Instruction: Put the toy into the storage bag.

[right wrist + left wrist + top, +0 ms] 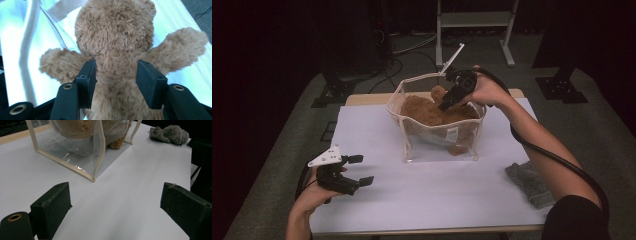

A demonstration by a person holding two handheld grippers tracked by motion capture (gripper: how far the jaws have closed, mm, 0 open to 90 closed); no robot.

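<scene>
in the high view, a brown teddy bear [427,111] lies inside a clear plastic bag with cream trim [404,135], which stands on the white table top [437,195] just above the middle of the frame. the right gripper [445,105] comes in from the upper right and dips into the open top of the bag, its tips down at the bear.

in the right gripper view, the teddy bear [115,50] takes up the centre, seen from the back, its head toward the top of the frame and its arms spread to left and right. its body sits between the two black jaws that rise from the bottom edge. the jaws stand partly apart, one on each side of the torso, right against the fur; whether the pads still press on it cannot be told.

the left gripper [360,170] rests low in the left part of the high view, well apart from the bag, its jaws wide open over bare table. in the left gripper view the bag [75,157] stands in the upper left and a grey cloth [170,133] lies in the upper right corner.
</scene>
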